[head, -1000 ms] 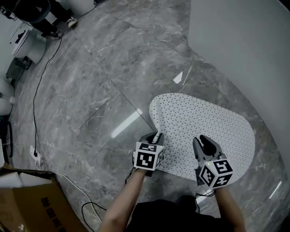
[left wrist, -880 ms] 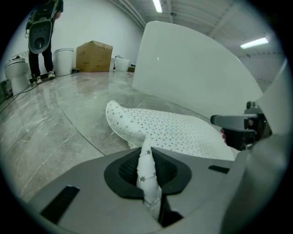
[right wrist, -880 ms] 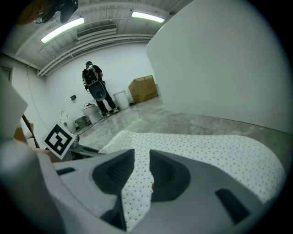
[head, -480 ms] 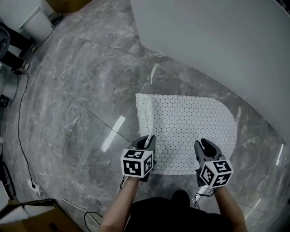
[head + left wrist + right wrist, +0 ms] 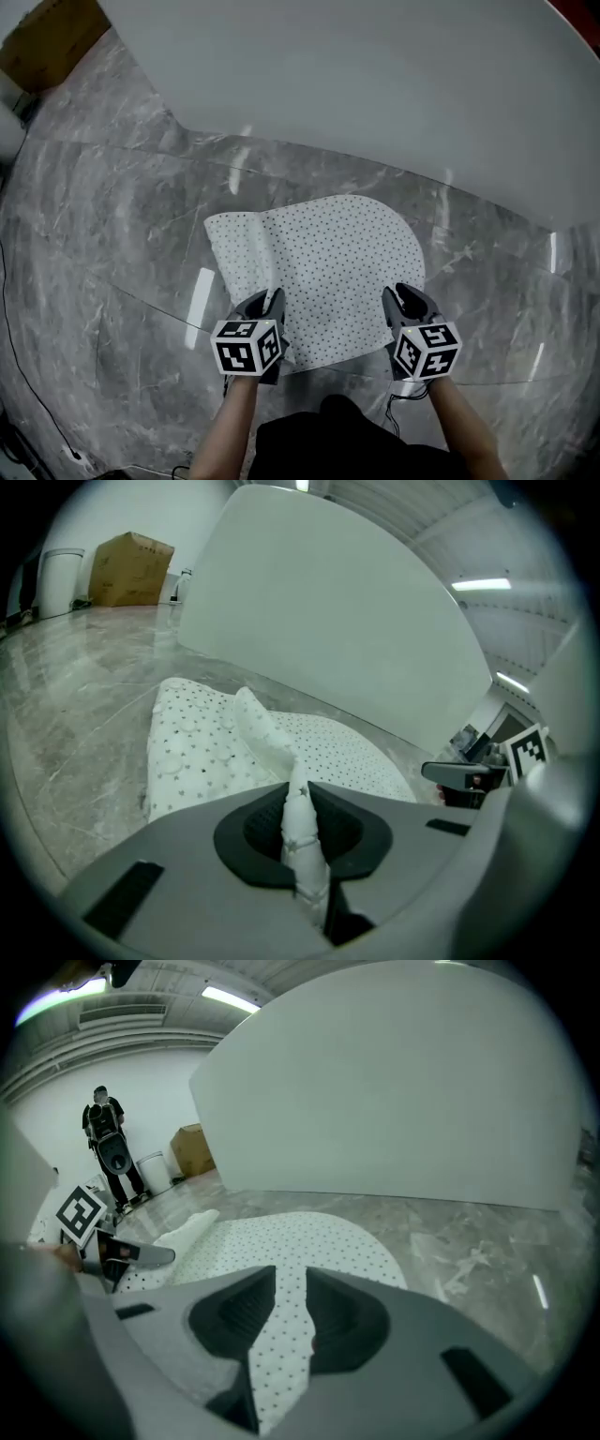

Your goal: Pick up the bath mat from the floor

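Observation:
The white dotted bath mat lies on the grey marble floor in front of a white curved wall. My left gripper is at its near left corner, shut on a raised fold of the mat's edge. In the left gripper view that fold stands pinched between the jaws of the left gripper. My right gripper hovers over the mat's near right corner. In the right gripper view the jaws of the right gripper stand a little apart, and the flat mat shows through the gap, unpinched.
A white curved wall rises just beyond the mat. A cardboard box sits at the far left, with a bin beside it. A person stands far off. A thin cable runs along the floor at the lower left.
The head view has swung round, so the white wall now fills the top and the mat sits central. The left gripper keeps its pinch on the edge; the right stays over the near right corner.

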The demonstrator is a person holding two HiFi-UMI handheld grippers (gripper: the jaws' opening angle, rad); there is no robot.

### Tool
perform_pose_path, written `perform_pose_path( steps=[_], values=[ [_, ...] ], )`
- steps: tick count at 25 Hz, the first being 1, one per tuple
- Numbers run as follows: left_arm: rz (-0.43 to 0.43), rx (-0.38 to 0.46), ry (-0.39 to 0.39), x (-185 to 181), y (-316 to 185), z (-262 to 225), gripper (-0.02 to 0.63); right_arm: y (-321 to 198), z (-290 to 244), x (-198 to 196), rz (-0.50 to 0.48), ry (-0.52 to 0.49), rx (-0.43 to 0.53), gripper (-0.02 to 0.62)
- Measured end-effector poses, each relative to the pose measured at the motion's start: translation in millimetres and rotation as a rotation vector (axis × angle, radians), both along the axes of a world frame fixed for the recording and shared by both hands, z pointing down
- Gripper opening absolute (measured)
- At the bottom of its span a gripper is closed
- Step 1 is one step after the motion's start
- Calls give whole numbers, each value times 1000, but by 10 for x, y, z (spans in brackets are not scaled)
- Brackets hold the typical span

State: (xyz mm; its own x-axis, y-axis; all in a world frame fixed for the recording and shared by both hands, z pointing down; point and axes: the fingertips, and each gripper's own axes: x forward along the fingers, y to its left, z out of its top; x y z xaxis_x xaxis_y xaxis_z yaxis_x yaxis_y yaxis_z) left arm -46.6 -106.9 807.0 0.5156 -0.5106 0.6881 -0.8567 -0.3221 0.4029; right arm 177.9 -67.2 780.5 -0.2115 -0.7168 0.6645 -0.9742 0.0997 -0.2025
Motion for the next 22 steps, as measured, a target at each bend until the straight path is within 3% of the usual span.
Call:
perform_pose_path(
  steps=[4, 11, 18, 22],
  values=[
    [47, -19, 10, 325, -44, 40, 28, 38, 66, 457, 54, 84, -20, 103],
    [129, -18, 4, 758, -70, 42, 29, -22, 328, 1002, 98, 141, -82, 104],
    [176, -12, 32, 1042, -85, 36, 29, -78, 624, 1100, 77, 87, -190, 144],
    [178, -21, 46, 1061, -82, 60, 28, -150, 680, 1117, 58, 93, -211, 221]
  ],
)
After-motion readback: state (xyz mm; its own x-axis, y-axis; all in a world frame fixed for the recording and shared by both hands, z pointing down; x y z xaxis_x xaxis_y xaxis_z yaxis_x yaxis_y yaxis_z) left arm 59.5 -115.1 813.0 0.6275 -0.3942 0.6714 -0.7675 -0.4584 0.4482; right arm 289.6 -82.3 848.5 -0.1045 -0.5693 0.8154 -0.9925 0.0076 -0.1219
